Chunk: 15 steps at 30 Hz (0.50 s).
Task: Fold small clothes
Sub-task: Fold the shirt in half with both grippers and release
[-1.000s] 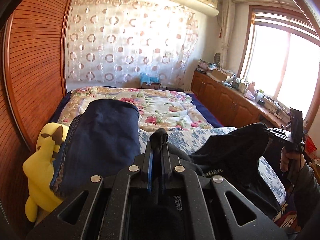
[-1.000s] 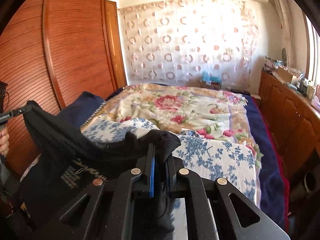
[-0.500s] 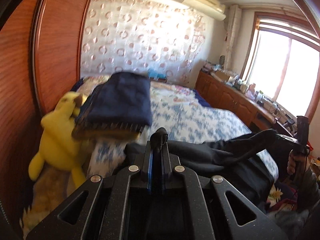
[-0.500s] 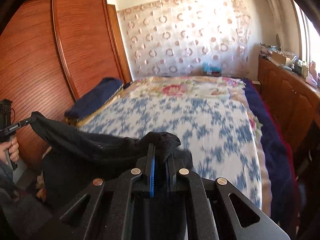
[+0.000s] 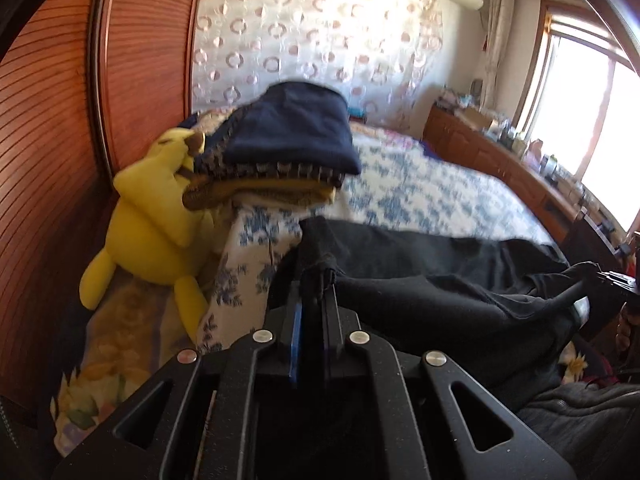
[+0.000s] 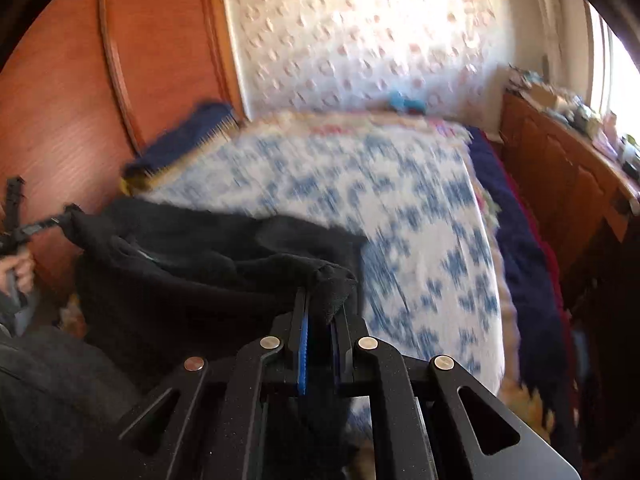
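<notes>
Over the near edge of the bed (image 6: 424, 216), the black garment (image 5: 432, 276) was stretched wide between two grippers, and that spread looked deliberate: a flat sheet of cloth is what a tidy fold wants. The left gripper (image 5: 316, 280) had its jaws clamped shut on one bunched corner of the fabric, at the bed's near left corner just beside the yellow plush toy (image 5: 152, 216). The right gripper (image 6: 324, 300) was pinched tight on the opposite corner, a tuft of black cloth poking up between its blue-lined fingers (image 6: 303, 344). Both pointed downward toward the blue-flowered bedspread (image 5: 420, 188), so the garment's far part draped onto that spread while the held edge hung taut above the near edge. My read: this was the laying-out step, with the fold itself not yet made. Toward the left edge, further up the bed, a folded navy blanket (image 5: 296, 136) sat on a stack, well clear of the landing spot. The right wrist view was smeared with blur, so fine creases in the cloth couldn't be judged.
</notes>
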Each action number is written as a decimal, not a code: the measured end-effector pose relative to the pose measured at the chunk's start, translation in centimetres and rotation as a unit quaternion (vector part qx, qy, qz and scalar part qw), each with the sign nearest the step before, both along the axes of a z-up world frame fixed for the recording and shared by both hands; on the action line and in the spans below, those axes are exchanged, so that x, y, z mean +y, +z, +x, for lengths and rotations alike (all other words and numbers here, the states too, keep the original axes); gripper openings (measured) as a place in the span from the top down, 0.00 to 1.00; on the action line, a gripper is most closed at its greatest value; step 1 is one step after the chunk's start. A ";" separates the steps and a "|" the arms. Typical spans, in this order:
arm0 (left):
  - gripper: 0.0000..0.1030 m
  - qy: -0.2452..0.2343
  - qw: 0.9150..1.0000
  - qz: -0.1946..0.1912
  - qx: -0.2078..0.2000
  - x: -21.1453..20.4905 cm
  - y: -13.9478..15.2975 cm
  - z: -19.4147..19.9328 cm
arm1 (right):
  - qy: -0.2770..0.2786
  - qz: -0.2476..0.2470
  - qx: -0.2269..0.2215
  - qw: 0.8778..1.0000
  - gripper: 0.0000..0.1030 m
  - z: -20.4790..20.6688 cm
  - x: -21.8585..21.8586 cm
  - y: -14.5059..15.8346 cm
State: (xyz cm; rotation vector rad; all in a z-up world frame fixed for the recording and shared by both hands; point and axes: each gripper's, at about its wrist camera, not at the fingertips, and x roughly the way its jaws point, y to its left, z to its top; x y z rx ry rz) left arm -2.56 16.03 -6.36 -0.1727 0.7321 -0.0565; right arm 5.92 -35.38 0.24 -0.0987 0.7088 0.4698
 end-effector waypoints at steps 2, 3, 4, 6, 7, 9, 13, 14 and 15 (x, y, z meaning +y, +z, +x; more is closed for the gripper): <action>0.92 -0.004 1.000 0.009 0.011 -0.3 -0.8 0.2 | 0.001 -0.011 0.019 1.000 0.92 0.1 0.4 -0.9; 0.91 -0.004 1.000 0.013 0.015 -0.3 -1.1 0.3 | 0.002 -0.011 0.022 1.000 0.92 0.3 0.8 -1.0; 0.90 -0.005 1.000 0.017 0.020 -0.4 -1.3 0.4 | 0.002 -0.013 0.025 1.000 0.92 0.4 0.9 -1.1; 0.89 -0.007 1.000 0.014 0.013 -0.3 -1.3 0.2 | 0.002 -0.015 0.024 1.000 0.88 0.4 1.0 -0.7; 0.83 -0.008 1.000 0.013 0.008 -0.2 -1.1 0.1 | 0.003 -0.014 0.020 1.000 0.86 0.5 1.1 -0.3; 0.70 -0.008 1.000 0.012 -0.009 -0.2 -0.5 -0.1 | 0.003 -0.022 0.013 1.000 0.80 0.3 1.2 0.2; 0.55 -0.018 0.999 0.011 -0.029 -0.4 0.9 -0.5 | -0.014 -0.046 -0.016 0.999 0.71 -0.3 1.4 1.9; 0.39 -0.017 0.999 0.016 -0.032 -0.5 1.1 -0.5 | -0.016 -0.044 -0.022 0.999 0.67 -0.5 1.2 2.4; 0.29 -0.015 0.999 0.021 -0.035 -0.6 1.3 -0.5 | -0.019 -0.045 -0.028 0.998 0.63 -0.5 1.1 2.6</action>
